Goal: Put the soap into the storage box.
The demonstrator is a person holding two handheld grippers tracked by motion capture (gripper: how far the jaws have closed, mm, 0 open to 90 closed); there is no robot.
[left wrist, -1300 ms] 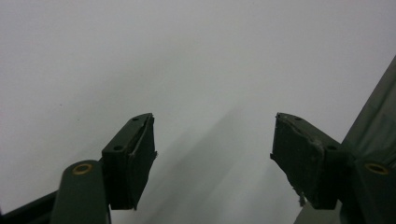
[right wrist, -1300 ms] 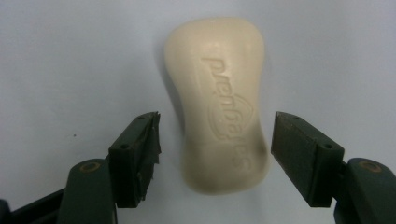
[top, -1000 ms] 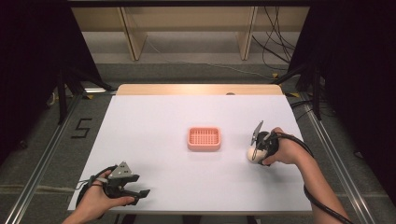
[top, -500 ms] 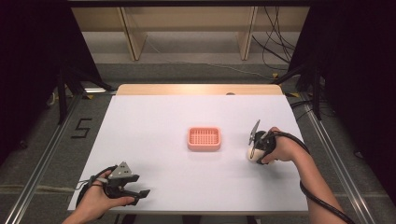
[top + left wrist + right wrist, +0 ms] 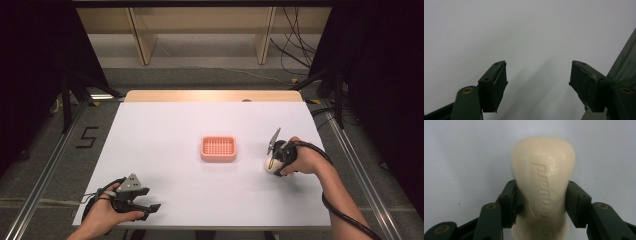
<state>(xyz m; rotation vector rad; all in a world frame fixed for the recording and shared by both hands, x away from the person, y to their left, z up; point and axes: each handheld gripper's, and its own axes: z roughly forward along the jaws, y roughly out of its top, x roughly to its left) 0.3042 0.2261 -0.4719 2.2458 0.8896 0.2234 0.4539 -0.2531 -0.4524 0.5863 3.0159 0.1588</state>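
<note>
Right gripper (image 5: 272,157) jaws clenched on cream soap bar (image 5: 543,182), long axis along jaws. Pink soap dish (image 5: 218,148) just left, frame centre. Left gripper (image 5: 150,207) released, lower-left counter (image 5: 165,120).

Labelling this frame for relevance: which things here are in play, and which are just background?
In play:
- bar of soap, clamped between the right gripper jaws
- pink soap dish, mid-table, empty, likely the target

Background:
- left gripper, open, idle at the near left corner
- wooden shelving and cables beyond the table
</note>
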